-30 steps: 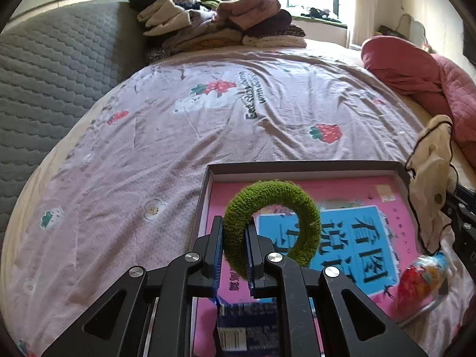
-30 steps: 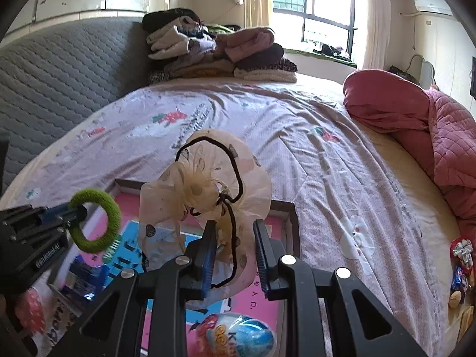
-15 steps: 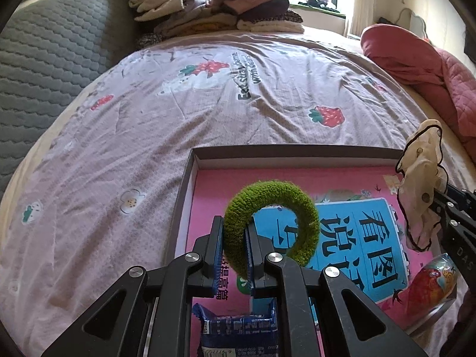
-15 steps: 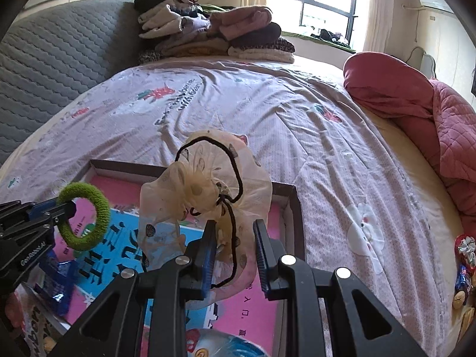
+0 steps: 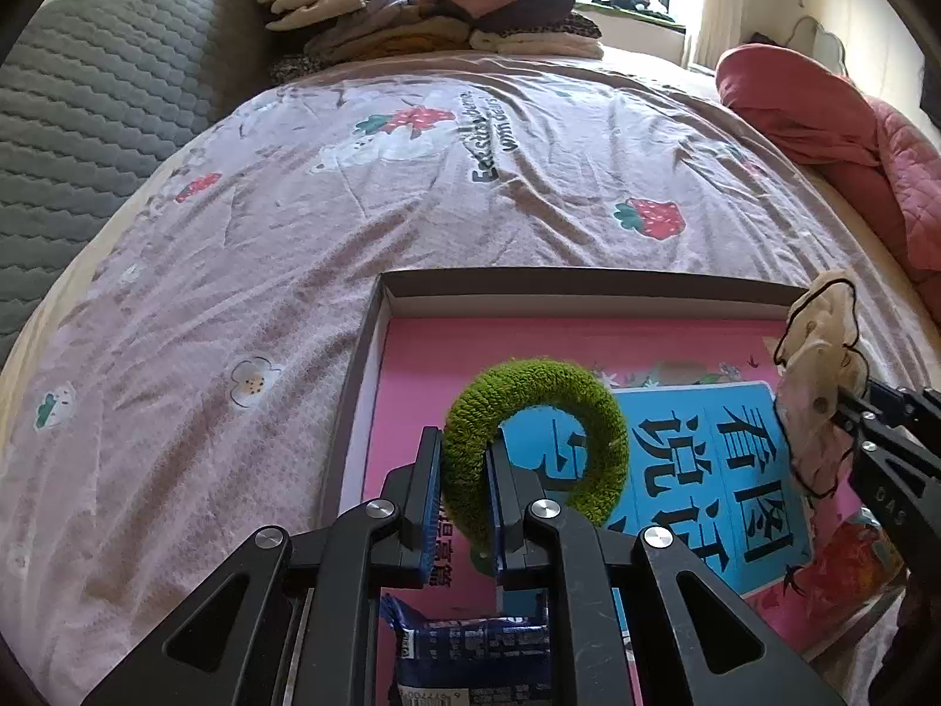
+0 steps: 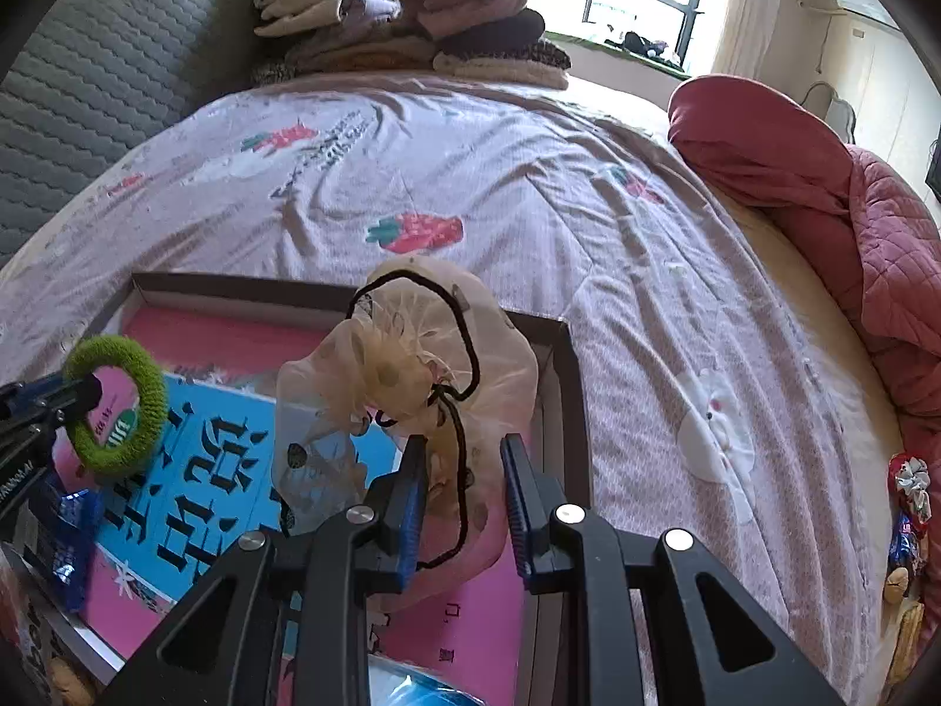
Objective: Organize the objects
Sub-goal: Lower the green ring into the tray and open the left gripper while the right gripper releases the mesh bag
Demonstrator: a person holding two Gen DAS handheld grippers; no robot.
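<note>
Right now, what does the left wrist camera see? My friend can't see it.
The left claw pinches a fuzzy green hair ring above a shallow box with a pink-and-blue book inside, on a strawberry-print bedsheet. At the right edge, the right claw holds a cream frilly hair tie.

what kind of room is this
Most likely a bedroom: a bed under a strawberry-print sheet, a padded grey headboard, a pile of folded clothes at its far end and a pink quilt beside the window.

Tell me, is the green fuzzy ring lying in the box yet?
Not yet. The green hair tie is held upright above the box, pinched by the left gripper fingers.
</note>
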